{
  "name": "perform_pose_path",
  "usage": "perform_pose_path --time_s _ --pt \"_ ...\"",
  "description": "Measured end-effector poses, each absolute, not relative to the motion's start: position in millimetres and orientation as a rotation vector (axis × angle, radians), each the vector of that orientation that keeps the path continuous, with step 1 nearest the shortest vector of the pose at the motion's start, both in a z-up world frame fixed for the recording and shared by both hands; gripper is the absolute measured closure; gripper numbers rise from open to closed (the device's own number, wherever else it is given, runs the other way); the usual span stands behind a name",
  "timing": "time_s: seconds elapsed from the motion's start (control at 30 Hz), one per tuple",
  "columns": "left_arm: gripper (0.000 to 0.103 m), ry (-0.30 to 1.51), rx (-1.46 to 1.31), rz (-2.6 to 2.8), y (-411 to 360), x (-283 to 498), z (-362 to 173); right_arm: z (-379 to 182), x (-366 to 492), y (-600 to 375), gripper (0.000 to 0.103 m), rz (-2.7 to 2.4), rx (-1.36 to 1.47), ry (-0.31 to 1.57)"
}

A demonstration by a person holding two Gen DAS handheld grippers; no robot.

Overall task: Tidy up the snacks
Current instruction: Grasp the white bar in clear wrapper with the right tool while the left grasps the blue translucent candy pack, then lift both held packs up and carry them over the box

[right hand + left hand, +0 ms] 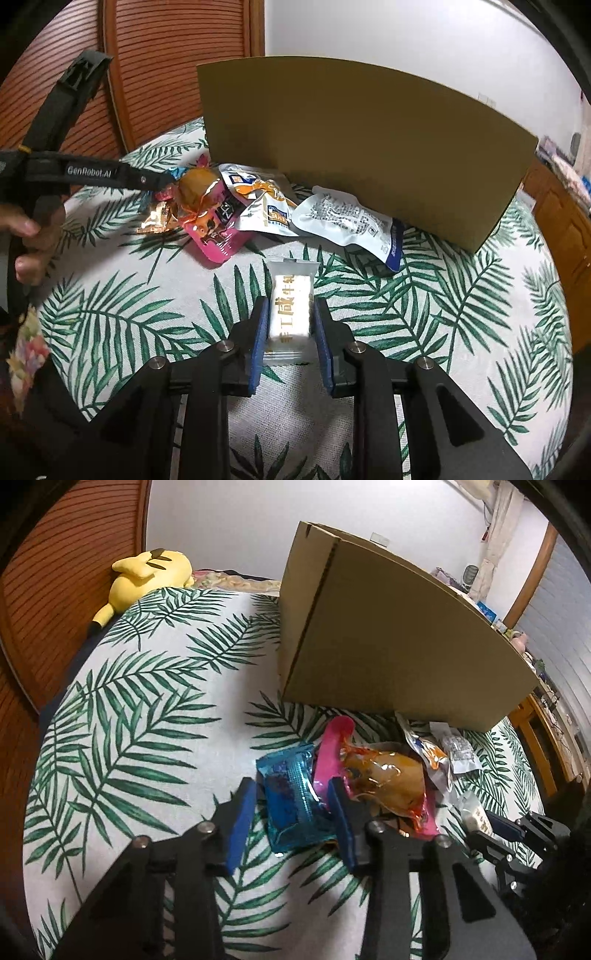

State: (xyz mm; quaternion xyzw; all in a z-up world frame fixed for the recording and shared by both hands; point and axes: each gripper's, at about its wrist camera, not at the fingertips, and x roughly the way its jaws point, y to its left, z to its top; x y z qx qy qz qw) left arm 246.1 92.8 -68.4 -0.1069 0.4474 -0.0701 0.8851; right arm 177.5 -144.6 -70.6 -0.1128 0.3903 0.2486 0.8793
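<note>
Right claw [289, 325] apparently pinching white candy bar [290, 312] for boxing; left claw [291, 808] spread astride blue packet [291, 805], cardboard box [388, 635] near, ready for filling.

White wall [229, 520], slatted wooden door [177, 70], palm-leaf cloth [129, 716], perhaps a bed.
</note>
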Motion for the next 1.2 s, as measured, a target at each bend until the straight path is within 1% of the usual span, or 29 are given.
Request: perform_pose_path --time_s 0.03,0.13,0.7,0.87,1.2 --pt "0.074 0.934 -0.224 -0.146 92.1 244.8 -68.7 -70.7 178.8 -145.0 0.080 0.521 -0.229 0.816" --pt "0.077 0.925 -0.223 -0.146 89.7 236.9 -68.5 -70.9 179.1 -145.2 0.080 0.524 -0.225 0.818" --pt "0.077 0.858 -0.204 -0.149 97.1 203.1 -56.3 -67.9 180.4 -148.8 0.080 0.556 -0.164 0.837" --pt "0.077 0.804 -0.179 -0.146 93.6 193.3 -47.2 -67.7 181.7 -153.0 0.080 0.570 -0.139 0.844" --pt "0.077 0.751 -0.159 -0.173 88.0 182.6 -32.4 -67.4 178.8 -150.4 0.081 0.553 -0.161 0.834"
